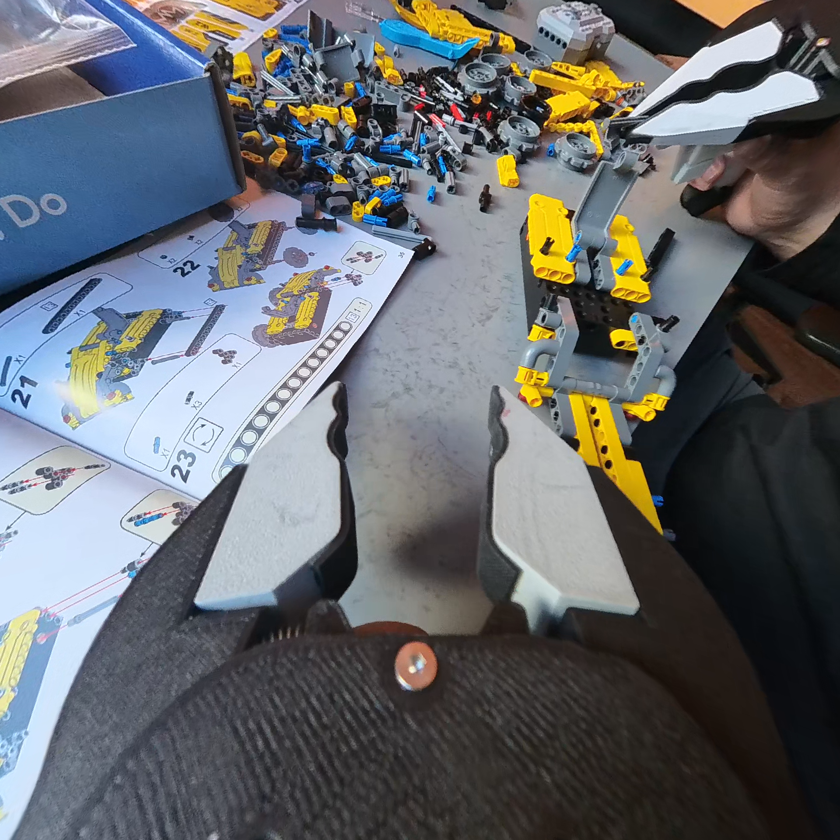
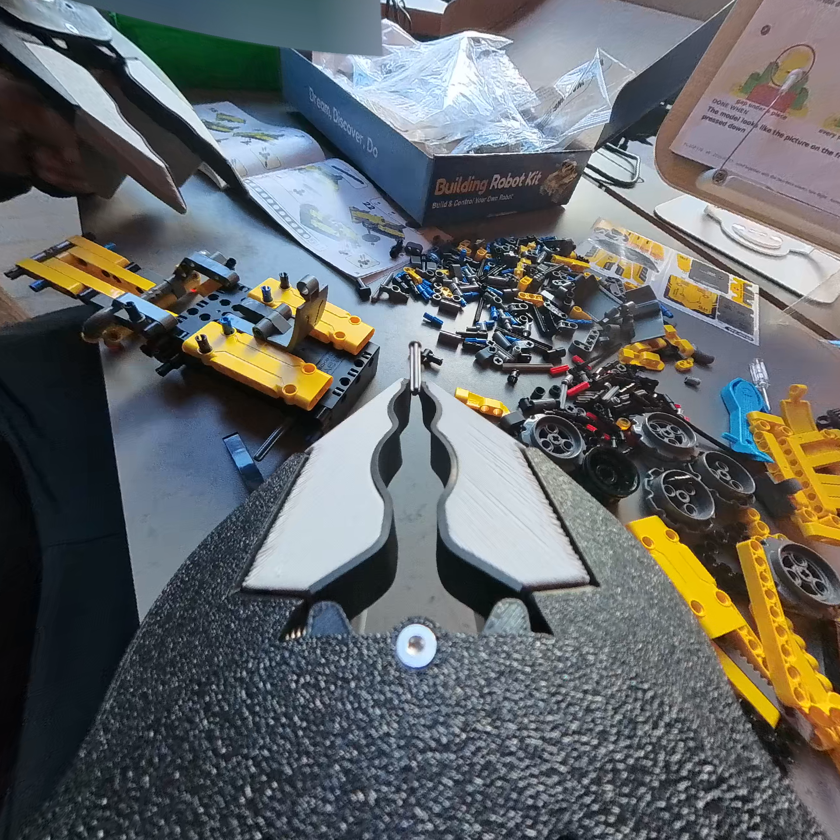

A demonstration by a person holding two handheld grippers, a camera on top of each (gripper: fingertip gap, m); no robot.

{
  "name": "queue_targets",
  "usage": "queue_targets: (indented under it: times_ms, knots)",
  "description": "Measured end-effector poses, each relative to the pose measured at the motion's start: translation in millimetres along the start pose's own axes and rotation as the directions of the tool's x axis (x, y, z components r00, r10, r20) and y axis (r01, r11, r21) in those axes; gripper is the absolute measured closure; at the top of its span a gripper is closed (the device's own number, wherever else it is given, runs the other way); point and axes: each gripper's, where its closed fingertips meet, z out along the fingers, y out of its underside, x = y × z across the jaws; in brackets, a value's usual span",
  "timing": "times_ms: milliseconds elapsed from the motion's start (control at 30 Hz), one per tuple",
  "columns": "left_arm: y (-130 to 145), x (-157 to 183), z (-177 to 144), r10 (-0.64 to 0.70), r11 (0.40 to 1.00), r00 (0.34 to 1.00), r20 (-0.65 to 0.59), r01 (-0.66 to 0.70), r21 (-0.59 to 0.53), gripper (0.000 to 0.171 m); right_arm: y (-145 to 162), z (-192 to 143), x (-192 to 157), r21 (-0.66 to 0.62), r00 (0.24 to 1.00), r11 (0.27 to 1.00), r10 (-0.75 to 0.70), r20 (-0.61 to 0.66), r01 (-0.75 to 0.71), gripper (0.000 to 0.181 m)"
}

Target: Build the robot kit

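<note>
One partly built yellow-and-black model chassis lay on the tabletop, bearing yellow panels, grey brackets and blue pins. Right of the chassis, a large heap of loose pins and connectors, grey wheels and yellow beams remained unattached, so much building looked left. The right hand-held gripper pinched a thin dark axle just beside the chassis. The left hand-held gripper hung spread and empty near it, next to the open instruction booklet.
</note>
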Motion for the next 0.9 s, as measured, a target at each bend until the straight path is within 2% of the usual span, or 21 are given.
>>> queue_targets:
  times_ms: [233,367,400,467,500,633,833,900]
  knots:
    - [-2.4,9.4,7.6,0.001,1.000,1.000,-0.015,-0.001,-0.003,0.105,-4.5,-2.4,-1.9,0.031,1.000,0.999,-0.014,0.002,0.014,0.177]
    - [-25.7,31.4,9.9,0.020,0.993,0.998,-0.051,-0.014,0.116,0.114,-5.7,-3.3,-3.3,0.039,1.000,0.999,-0.026,0.002,0.026,0.177]
    - [-26.7,38.8,13.8,0.013,0.995,0.997,-0.075,-0.006,0.095,0.110,-5.8,-3.4,-4.0,0.040,1.000,0.999,-0.029,0.004,0.029,0.177]
    - [-25.6,51.3,25.0,-0.001,1.000,0.995,-0.098,0.003,0.022,0.089,-6.1,-3.4,-6.5,0.042,0.999,0.998,-0.036,0.016,0.036,0.177]
    - [-27.4,58.3,30.2,0.008,1.000,0.994,-0.106,-0.007,0.006,0.086,-6.3,-3.4,-7.9,0.043,0.999,0.998,-0.042,0.021,0.041,0.177]
    - [-38.6,79.2,48.2,0.076,0.997,0.993,-0.092,-0.077,-0.009,0.081,-8.9,-5.1,-12.2,0.062,0.997,0.996,-0.065,0.029,0.063,0.177]
    - [-18.6,82.2,75.8,0.128,0.974,0.991,-0.024,-0.131,-0.186,0.065,-14.1,-9.9,-13.6,0.103,0.997,0.993,-0.062,0.036,0.058,0.177]
    - [-15.8,85.2,77.1,0.105,0.971,0.994,-0.042,-0.111,-0.212,0.067,-14.7,-10.4,-14.2,0.107,0.997,0.993,-0.059,0.043,0.054,0.177]
